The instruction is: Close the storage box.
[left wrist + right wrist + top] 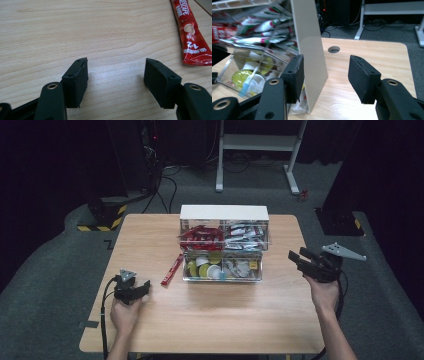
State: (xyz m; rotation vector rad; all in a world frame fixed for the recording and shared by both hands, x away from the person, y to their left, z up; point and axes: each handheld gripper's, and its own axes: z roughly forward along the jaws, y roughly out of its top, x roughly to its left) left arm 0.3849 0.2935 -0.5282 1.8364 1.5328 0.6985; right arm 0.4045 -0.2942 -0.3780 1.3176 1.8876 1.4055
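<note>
I am holding my left gripper (115, 75) low over the pale wooden surface (210, 320), its jaws spread wide with nothing between them. The red instant-coffee sachet (171, 269) is lying loose just ahead of it, beside the clear two-tier organiser box (223, 247) of sachets and capsules. My right gripper (325, 75) is hovering at the box's right end, also wide and empty. I judge the pick is not yet begun; next I am needing to straddle the sachet squarely.
</note>
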